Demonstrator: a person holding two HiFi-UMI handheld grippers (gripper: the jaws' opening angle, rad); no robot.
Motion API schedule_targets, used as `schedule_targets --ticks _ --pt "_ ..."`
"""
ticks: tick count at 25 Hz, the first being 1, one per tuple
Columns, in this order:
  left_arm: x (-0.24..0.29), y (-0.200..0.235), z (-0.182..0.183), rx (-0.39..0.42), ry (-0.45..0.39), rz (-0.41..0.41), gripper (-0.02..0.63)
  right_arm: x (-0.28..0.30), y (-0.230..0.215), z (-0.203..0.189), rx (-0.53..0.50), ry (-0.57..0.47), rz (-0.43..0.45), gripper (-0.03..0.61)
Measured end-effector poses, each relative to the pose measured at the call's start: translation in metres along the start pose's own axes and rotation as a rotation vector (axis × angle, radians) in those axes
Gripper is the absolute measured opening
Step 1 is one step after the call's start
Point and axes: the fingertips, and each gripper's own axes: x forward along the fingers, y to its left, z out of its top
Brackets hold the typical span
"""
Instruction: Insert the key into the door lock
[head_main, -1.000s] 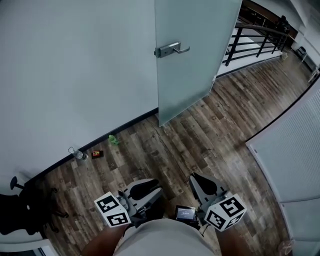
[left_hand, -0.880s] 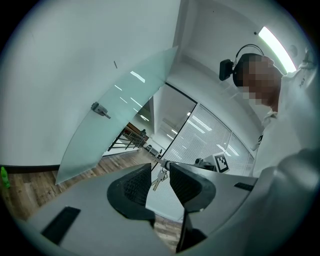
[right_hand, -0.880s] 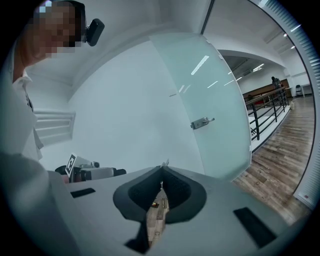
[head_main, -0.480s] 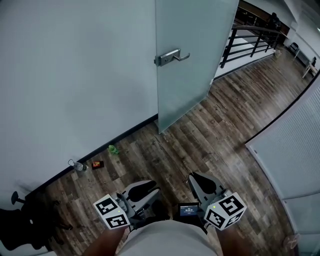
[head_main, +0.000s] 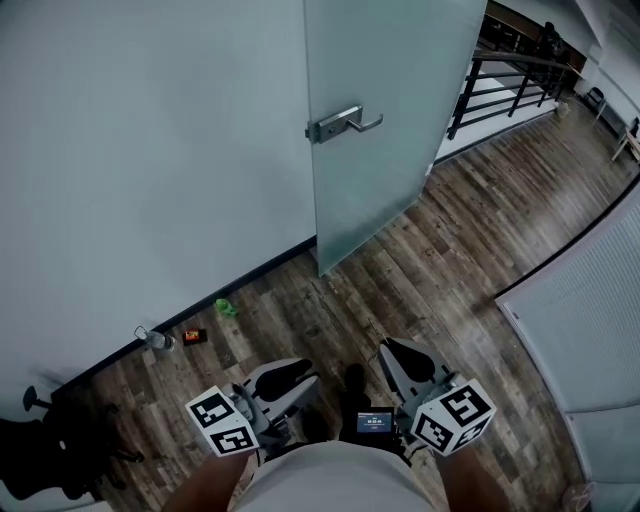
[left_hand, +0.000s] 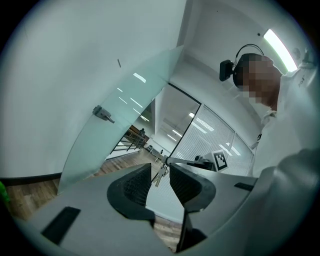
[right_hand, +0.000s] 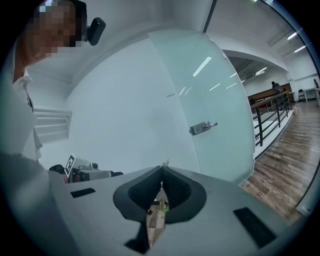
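Note:
The frosted glass door stands ajar at the top of the head view, with a metal lever handle and lock plate near its left edge. Both grippers hang low by my body, far from it. My right gripper is shut on a small metal key; only the key's tip pokes out past the closed jaws. Beside it, my left gripper is open and holds nothing. Through its gap the left gripper view shows the key at the right gripper's tip. The handle lies ahead of the right gripper, the handle to the left gripper's upper left.
A white wall runs left of the door. A bottle, a small red item and a green scrap lie along the baseboard. A black chair sits at the lower left, a black railing beyond the door, a ribbed partition at the right.
The head view has shifted slightly and a dark shoe now shows between the grippers. Both grippers stay low by my body, the right one still closed on the key.

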Motion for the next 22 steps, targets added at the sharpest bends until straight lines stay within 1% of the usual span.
schedule_targets --ticks 6,13,16,22 --pt "0.048 0.036 0.026 0.006 -0.024 0.057 0.126 0.033 -0.052 0.028 -0.009 0.005 0.058 0.017" --pt "0.111 0.064 0.059 0.013 -0.069 0.093 0.126 0.066 -0.111 0.059 -0.029 0.039 0.108 0.017" --pt "0.126 0.075 0.066 0.013 -0.076 0.113 0.126 0.076 -0.129 0.066 -0.029 0.046 0.121 0.017" --pt "0.141 0.102 0.083 0.022 -0.063 0.131 0.126 0.104 -0.15 0.073 -0.012 0.057 0.132 0.017"
